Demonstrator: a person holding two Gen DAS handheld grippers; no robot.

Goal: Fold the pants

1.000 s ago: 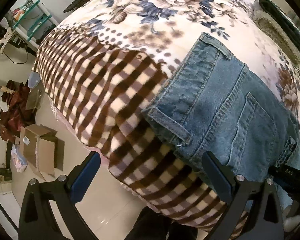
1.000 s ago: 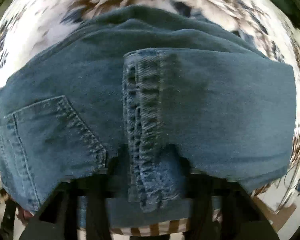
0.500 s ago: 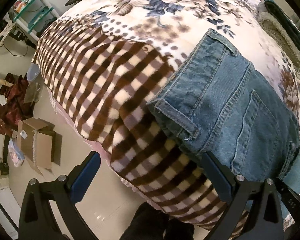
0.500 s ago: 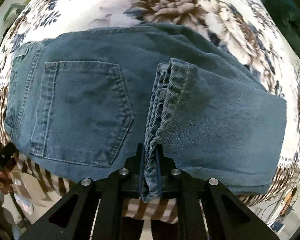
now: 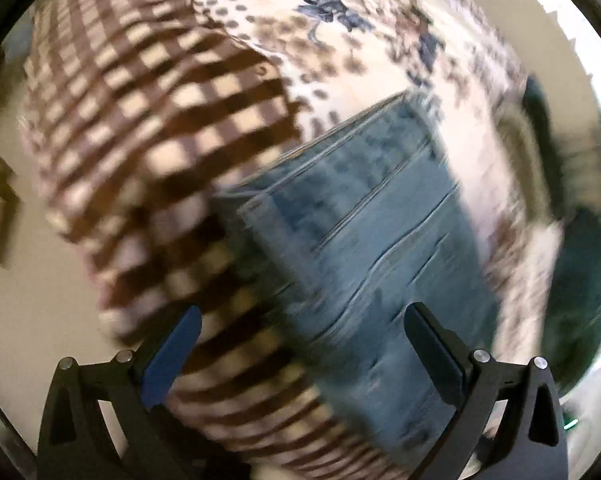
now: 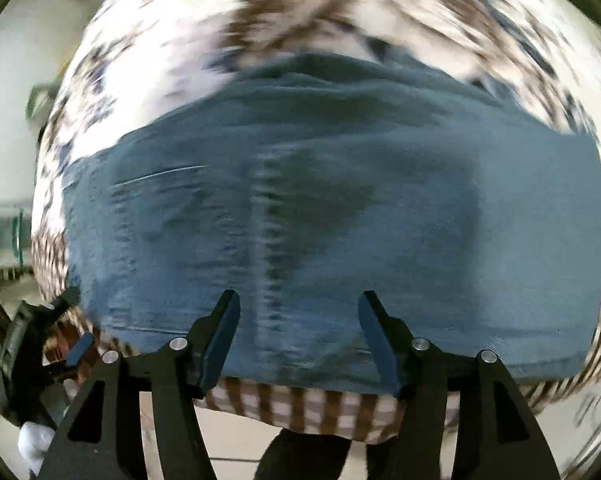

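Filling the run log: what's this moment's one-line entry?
jeans: folded on blanket | left tool: open | right tool: open | views: blurred

Floor beside blanket open; jeans ahead.

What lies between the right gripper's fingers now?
Nothing is held. In the right wrist view the right gripper is open, and only the folded jeans on the blanket show through the gap, with no cloth pinched.

left gripper spread wide, right gripper parted
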